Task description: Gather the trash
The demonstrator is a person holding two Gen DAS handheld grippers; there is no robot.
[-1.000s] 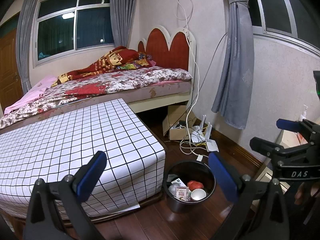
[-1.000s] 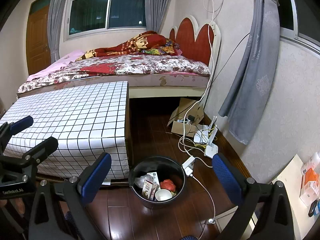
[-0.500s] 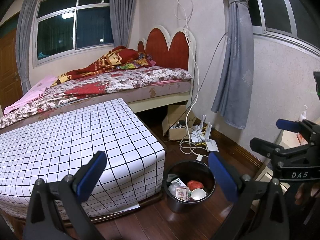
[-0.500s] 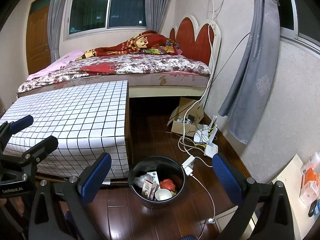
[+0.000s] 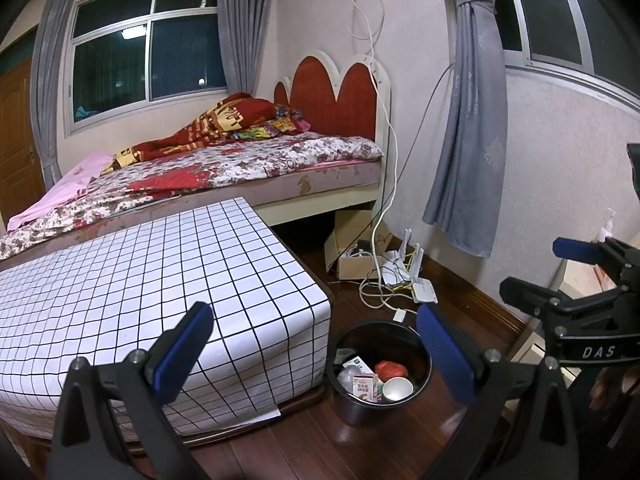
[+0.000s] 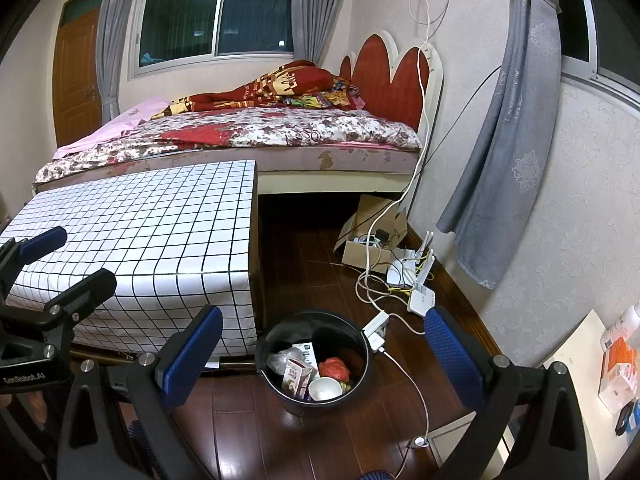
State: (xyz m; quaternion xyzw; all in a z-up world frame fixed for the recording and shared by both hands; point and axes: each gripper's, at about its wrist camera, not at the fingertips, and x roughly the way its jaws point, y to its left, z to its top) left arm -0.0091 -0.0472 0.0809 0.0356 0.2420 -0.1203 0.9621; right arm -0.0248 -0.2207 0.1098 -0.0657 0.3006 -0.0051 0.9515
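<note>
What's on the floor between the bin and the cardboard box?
White cables and a white plug block lie on the dark wood floor between the bin and the box. The right wrist view shows it best.

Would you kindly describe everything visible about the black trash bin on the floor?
The trash bin is a round, black, open-topped bucket with a glossy wall, standing upright on the dark wooden floor by the corner of the checked-cloth table. Inside lie a small carton, a white cup, a red crumpled wrapper and clear plastic. Neither gripper touches it.
</note>
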